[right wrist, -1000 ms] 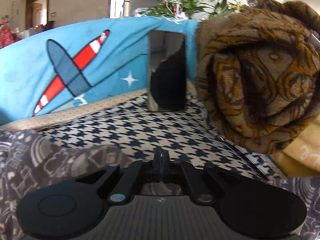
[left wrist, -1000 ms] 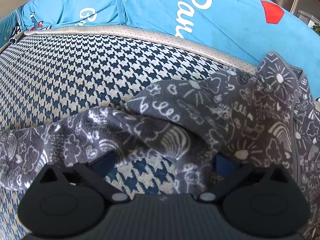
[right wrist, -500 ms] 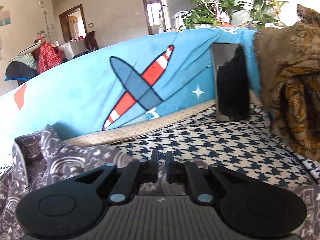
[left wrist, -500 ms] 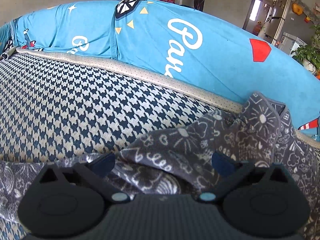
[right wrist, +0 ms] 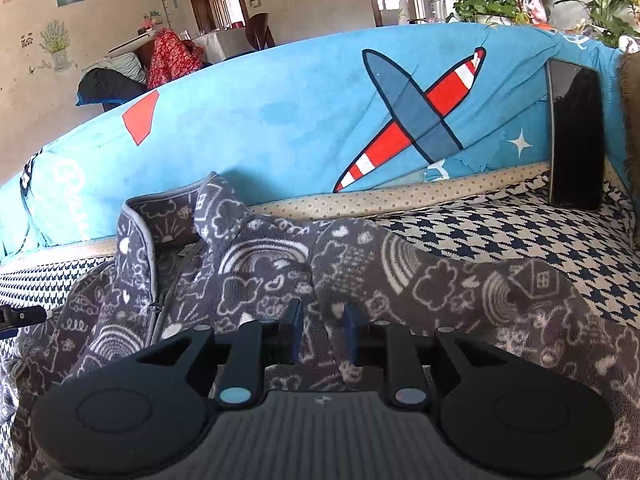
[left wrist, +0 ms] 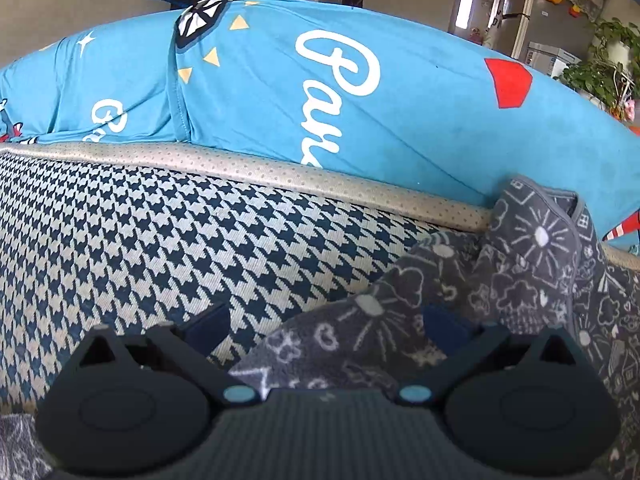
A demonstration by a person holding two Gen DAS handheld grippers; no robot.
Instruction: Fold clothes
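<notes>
A grey fleece garment [right wrist: 280, 264] with white doodle print lies crumpled on the houndstooth seat cover [right wrist: 500, 232], its collar propped against the blue backrest. My right gripper [right wrist: 323, 332] hovers low over its middle. Its jaws are opening, a narrow gap apart, with cloth seen in the gap but not pinched. My left gripper [left wrist: 326, 328] stands wide open at the garment's [left wrist: 520, 272] left edge. A flap of the fleece lies between its fingers, and the pads do not press on it. The left gripper's tip [right wrist: 20, 316] shows at the left edge of the right wrist view.
A blue backrest cover [left wrist: 360, 120] with a plane print [right wrist: 412, 120] runs behind the seat. A dark phone [right wrist: 576, 136] leans upright against it at the right, beside a brown patterned wrap [right wrist: 630, 120]. Bare houndstooth seat [left wrist: 160, 232] spreads to the left.
The right gripper swung left from the brown wrap to above the garment, and its jaws went from shut to slightly apart. The left gripper shifted; the sleeve draped across it is gone.
</notes>
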